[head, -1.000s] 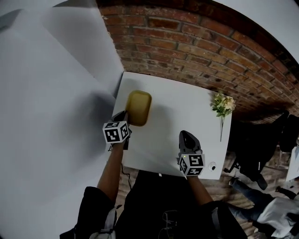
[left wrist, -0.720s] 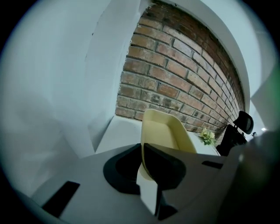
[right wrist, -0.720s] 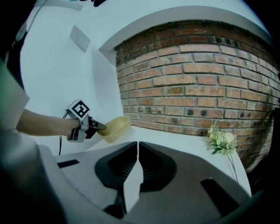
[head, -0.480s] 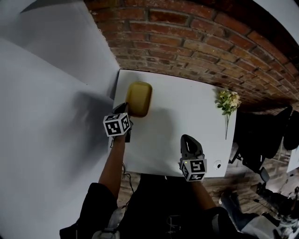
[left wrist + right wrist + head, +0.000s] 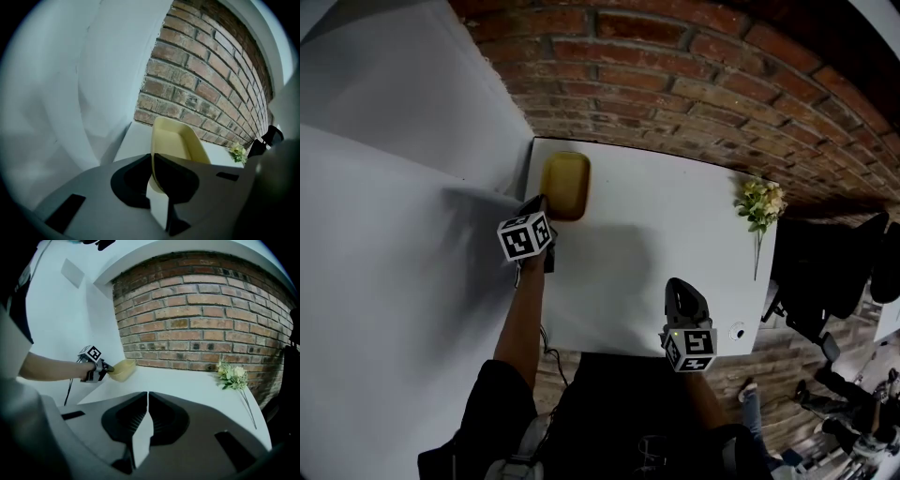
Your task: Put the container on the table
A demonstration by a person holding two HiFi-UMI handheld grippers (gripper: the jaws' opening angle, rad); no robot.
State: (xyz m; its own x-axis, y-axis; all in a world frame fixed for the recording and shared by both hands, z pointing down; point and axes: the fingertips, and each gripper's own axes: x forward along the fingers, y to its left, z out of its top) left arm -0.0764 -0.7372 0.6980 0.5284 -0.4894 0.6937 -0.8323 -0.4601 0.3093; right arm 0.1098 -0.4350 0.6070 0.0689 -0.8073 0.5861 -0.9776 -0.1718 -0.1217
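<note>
A shallow yellow container (image 5: 565,185) is over the far left corner of the white table (image 5: 656,234). My left gripper (image 5: 542,208) is shut on its near rim; in the left gripper view the rim (image 5: 176,143) runs between the closed jaws of the left gripper (image 5: 152,161). From the right gripper view the container (image 5: 123,369) looks tilted, held by the left gripper (image 5: 105,367); whether it touches the table I cannot tell. My right gripper (image 5: 682,286) hovers near the table's front edge, and the jaws of the right gripper (image 5: 146,399) are shut on nothing.
A sprig of pale flowers (image 5: 759,204) lies at the table's far right side. A small round object (image 5: 728,332) sits at the front right corner. A brick wall (image 5: 694,84) runs behind the table and a white wall (image 5: 394,187) stands at the left. A black chair (image 5: 825,272) is off to the right.
My left gripper has carried the container away from me, toward the table's far left corner. The right gripper has stayed near the front edge.
</note>
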